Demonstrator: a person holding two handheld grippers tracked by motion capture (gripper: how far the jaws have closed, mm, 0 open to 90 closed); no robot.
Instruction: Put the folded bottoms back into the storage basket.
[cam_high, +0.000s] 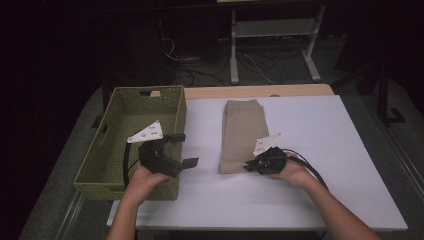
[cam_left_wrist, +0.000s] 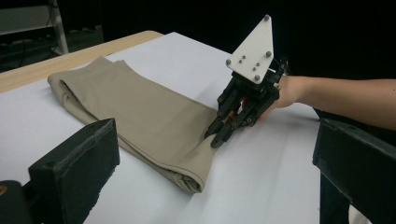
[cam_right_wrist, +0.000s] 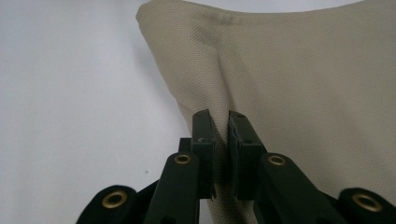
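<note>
- Forearms come in from the bottom of the high view – two of them, one hand on each tool.
- One table (cam_high: 320, 150), covered in a white sheet, with a strip of bare wood along its far edge.
- One woven green basket (cam_high: 117, 100) stands on the table's left side, a handle slot in its far wall.
- One folded beige garment (cam_high: 240, 130) lies flat in the middle of the table, well apart from the basket.
- Two grippers. The left gripper (cam_high: 184, 149) hangs over the basket's right wall, jaws spread wide with nothing between them.
- The right gripper (cam_right_wrist: 222, 135) rests low at the garment's near right corner – its jaws are pinched together on a raised fold of the beige cloth.
- Beyond the table the room is dark: a white metal frame (cam_high: 272, 30) stands on the floor with loose cables lying around its feet.
</note>
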